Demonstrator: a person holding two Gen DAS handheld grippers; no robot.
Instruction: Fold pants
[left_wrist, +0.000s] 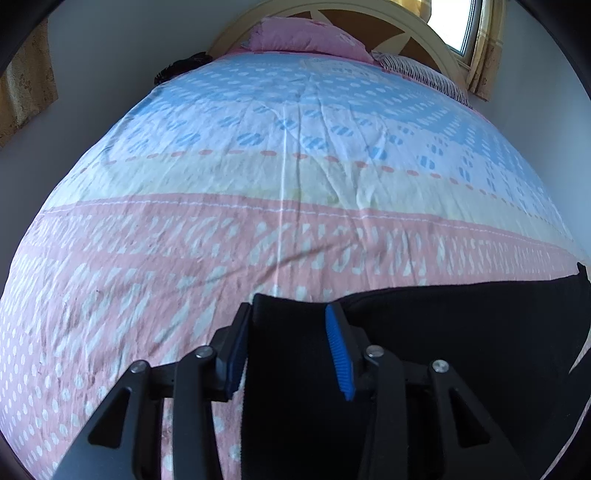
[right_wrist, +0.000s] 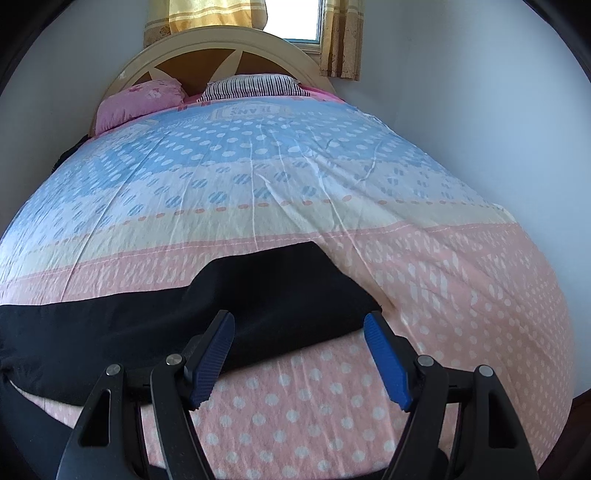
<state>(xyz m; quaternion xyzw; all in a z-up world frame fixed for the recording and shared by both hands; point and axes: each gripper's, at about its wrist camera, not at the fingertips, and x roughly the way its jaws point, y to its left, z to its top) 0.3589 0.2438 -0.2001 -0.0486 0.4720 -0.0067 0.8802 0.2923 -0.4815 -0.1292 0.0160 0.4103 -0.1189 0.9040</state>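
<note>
Pants (left_wrist: 461, 332) between left hand-held gripper (left_wrist: 291, 339) jaws (spread) | bed (left_wrist: 258, 229)

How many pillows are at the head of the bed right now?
2. A pink pillow lies on the left against the headboard; a striped pillow sits beside it, to its right. Others may be hidden under the cover.

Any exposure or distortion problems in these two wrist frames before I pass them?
Left wrist: window blown out white, black pants crushed to a textureless mass, bed bulged by fisheye. Right wrist: window likewise clipped, pants show no folds or seams, dark vignette in the corners; bedsheet sharp enough.
</note>
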